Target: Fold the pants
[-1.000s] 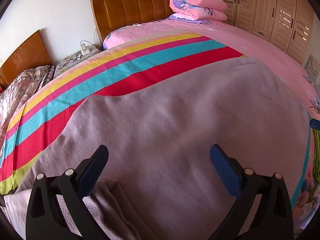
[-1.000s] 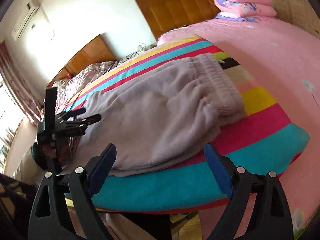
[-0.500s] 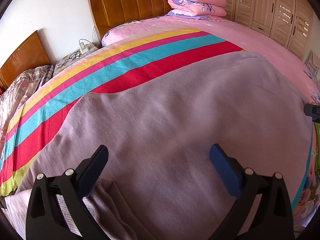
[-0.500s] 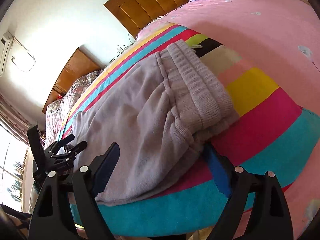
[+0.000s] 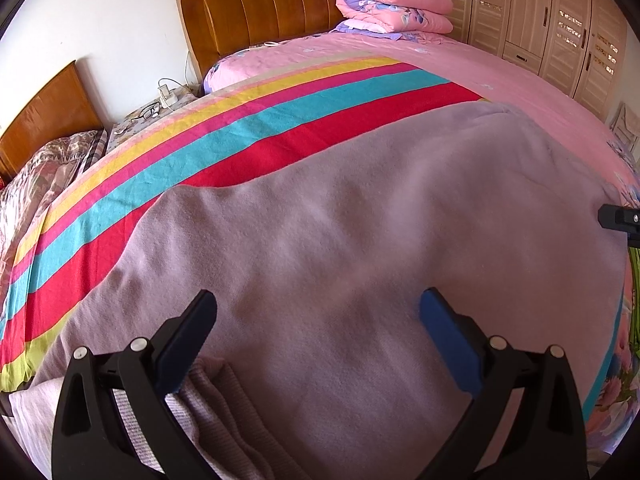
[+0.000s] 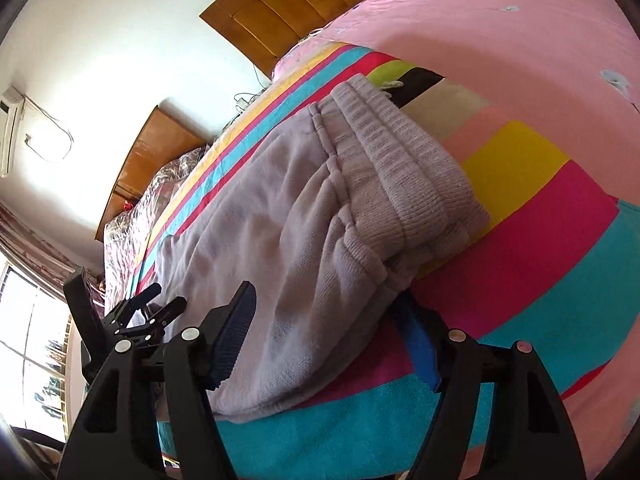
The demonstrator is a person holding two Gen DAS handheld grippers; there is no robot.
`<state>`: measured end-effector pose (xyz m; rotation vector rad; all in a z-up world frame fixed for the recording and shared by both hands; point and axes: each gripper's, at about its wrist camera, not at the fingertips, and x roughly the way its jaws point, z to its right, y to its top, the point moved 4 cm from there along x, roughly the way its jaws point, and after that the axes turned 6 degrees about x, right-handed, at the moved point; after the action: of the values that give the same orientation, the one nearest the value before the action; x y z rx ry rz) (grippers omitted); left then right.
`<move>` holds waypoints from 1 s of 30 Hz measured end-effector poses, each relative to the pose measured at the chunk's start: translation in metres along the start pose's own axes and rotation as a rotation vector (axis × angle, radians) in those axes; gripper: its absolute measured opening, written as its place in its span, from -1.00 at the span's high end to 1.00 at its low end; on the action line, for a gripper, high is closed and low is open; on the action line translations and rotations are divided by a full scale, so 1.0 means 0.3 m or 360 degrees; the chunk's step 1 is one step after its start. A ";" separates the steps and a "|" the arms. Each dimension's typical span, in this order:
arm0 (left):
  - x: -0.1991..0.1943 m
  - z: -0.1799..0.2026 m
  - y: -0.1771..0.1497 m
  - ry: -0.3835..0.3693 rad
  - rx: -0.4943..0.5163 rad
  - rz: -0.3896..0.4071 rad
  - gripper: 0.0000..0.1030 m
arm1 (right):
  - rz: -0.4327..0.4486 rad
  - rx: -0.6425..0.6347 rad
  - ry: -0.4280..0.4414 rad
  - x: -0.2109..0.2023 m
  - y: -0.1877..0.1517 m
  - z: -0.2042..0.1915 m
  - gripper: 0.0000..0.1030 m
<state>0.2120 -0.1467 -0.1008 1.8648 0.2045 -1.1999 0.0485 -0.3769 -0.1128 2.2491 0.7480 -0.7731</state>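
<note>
Mauve knit pants (image 5: 352,240) lie flat on a striped blanket (image 5: 248,136) on the bed. My left gripper (image 5: 318,312) is open just above the leg end, with a ribbed cuff (image 5: 208,404) under its left finger. In the right wrist view the pants (image 6: 288,208) run away from me, ribbed waistband (image 6: 400,160) at the right. My right gripper (image 6: 332,312) is open and straddles the near waist corner, its right finger tucked under the fabric edge. The left gripper also shows in the right wrist view (image 6: 156,308).
A rolled pink quilt (image 5: 392,0) lies at the wooden headboard (image 5: 256,12). Wardrobes (image 5: 560,20) stand at the right. A second bed (image 5: 36,176) and a nightstand with cables (image 5: 156,108) are at the left. The bed edge drops off below the right gripper.
My right gripper has moved in low to the waist corner, so the pants now sit between its fingers. My left gripper has edged forward slightly over the leg end.
</note>
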 end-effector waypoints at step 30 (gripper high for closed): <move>-0.302 -0.339 -0.436 0.0275 -0.0382 -0.0019 -0.72 | 0.0399 0.0102 -0.0019 -0.057 0.013 -0.062 0.52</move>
<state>0.1593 0.0343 -0.0903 1.7561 0.4363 -0.9753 0.0456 -0.3713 -0.0881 2.3363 0.4290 -0.6967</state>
